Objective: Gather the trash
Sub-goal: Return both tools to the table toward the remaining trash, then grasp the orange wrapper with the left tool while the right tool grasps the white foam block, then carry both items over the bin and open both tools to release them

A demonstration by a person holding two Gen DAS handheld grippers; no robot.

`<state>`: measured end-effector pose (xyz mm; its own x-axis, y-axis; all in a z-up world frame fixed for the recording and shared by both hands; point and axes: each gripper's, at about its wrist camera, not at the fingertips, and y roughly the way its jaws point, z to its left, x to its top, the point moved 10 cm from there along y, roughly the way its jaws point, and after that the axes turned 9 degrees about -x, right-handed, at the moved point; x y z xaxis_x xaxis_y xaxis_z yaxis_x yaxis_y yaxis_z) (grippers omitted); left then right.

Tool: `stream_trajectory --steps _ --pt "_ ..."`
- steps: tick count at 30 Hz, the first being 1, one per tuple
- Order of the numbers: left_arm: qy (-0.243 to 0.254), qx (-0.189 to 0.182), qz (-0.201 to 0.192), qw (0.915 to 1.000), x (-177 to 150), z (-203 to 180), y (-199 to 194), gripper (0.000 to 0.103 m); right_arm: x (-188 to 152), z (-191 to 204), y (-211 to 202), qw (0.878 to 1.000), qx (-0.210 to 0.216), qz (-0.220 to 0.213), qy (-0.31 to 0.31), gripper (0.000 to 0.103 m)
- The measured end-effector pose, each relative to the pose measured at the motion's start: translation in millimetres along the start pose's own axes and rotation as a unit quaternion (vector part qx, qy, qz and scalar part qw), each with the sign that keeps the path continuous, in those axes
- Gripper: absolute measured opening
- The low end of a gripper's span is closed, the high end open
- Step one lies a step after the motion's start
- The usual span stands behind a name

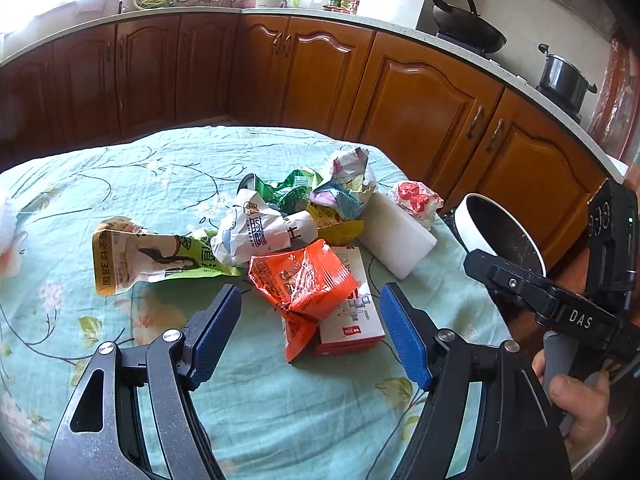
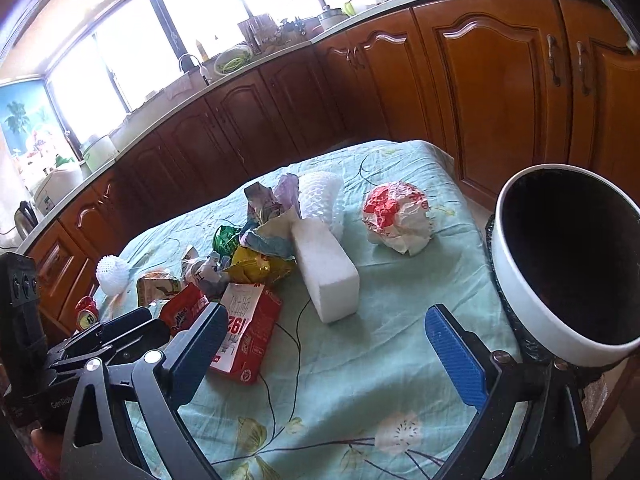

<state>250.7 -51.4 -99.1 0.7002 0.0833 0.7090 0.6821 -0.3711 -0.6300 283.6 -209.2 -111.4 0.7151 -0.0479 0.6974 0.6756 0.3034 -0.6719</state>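
A pile of trash lies on the table with the teal flowered cloth (image 1: pixel 160 168). It holds an orange snack wrapper (image 1: pixel 300 276), a red and white carton (image 1: pixel 352 320), a white foam block (image 1: pixel 396 236), a yellow-green pouch (image 1: pixel 136 256), a crumpled white paper bag (image 1: pixel 256 232) and a red and white crumpled wrapper (image 1: pixel 416 200). My left gripper (image 1: pixel 310 328) is open, just short of the orange wrapper. My right gripper (image 2: pixel 328 348) is open and empty over the cloth, near the carton (image 2: pixel 244 336) and foam block (image 2: pixel 324 272). A white bin with a dark inside (image 2: pixel 560 260) stands at the table's right edge.
Brown wooden cabinets (image 1: pixel 420 92) and a countertop run behind the table, with a wok (image 1: pixel 468 28) and a pot (image 1: pixel 564 76) on the stove. A white foam net (image 2: pixel 112 274) and a small red can (image 2: pixel 86 314) lie at the table's far left.
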Motion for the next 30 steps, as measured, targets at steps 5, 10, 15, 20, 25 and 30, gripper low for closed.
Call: stream_trajectory --steps 5,10,15,20,25,30 --pt "0.003 0.0 0.012 0.9999 -0.2 4.3 10.6 0.067 5.7 -0.2 30.3 1.0 -0.001 0.022 -0.005 0.089" --pt "0.0 -0.01 0.025 0.9996 -3.0 9.4 17.8 0.036 4.5 -3.1 55.2 0.999 -0.009 0.044 -0.004 0.05" --pt "0.006 -0.024 0.024 0.9994 -2.3 6.6 10.8 0.012 0.8 1.4 45.2 0.999 -0.009 0.034 -0.016 0.032" --pt "0.017 -0.027 0.009 0.9995 1.8 2.7 -4.7 0.011 -1.3 -0.7 18.8 1.0 0.001 0.016 -0.01 0.032" --pt "0.029 -0.037 -0.007 0.9989 10.6 -11.4 -19.9 0.01 -1.6 -17.3 -8.2 1.0 0.0 -0.002 0.008 0.032" --pt "0.043 -0.057 -0.023 0.9972 18.2 -31.0 -33.7 0.01 -3.9 -35.0 -30.1 0.999 -0.007 -0.015 0.029 0.032"
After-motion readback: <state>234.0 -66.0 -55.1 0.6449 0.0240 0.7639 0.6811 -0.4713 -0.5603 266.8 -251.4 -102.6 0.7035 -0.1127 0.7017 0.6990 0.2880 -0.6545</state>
